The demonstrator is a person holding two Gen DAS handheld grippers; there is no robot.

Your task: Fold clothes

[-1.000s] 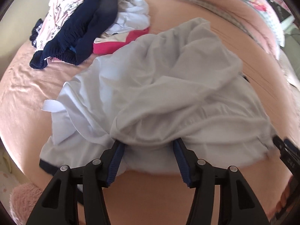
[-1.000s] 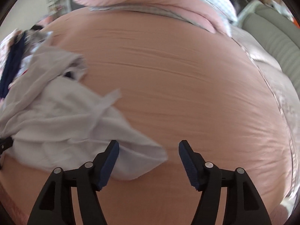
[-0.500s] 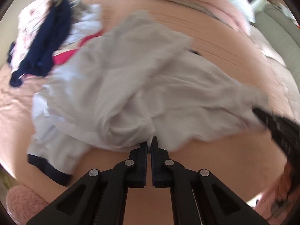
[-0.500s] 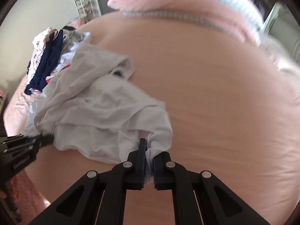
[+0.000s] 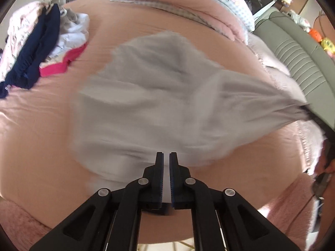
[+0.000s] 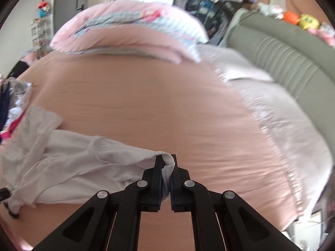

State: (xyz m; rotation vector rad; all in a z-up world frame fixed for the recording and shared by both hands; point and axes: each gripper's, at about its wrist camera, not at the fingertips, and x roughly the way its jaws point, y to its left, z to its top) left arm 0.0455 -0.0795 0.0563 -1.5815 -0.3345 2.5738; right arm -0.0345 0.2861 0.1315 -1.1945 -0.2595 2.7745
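Note:
A white garment [image 5: 159, 104] hangs stretched over the pink bed sheet [image 5: 37, 125], blurred by motion. My left gripper [image 5: 165, 156] is shut on its near edge, with white cloth pinched between the blue pads. In the right wrist view the same white garment [image 6: 69, 161] trails away to the left, and my right gripper [image 6: 166, 160] is shut on a bunched fold of it. In the left wrist view the garment pulls taut toward the right edge, where the other gripper's dark tip [image 5: 307, 113] shows.
A pile of clothes [image 5: 39, 48] in navy, pink and white lies at the bed's far left. A folded pink quilt [image 6: 129, 33] lies across the far end. A grey padded headboard [image 6: 289, 62] and a pale pillow [image 6: 272, 108] are on the right.
Both grippers went from open to shut on the white garment. The right one then rose and swung right, pulling the cloth out taut; the left one lifted its edge a little.

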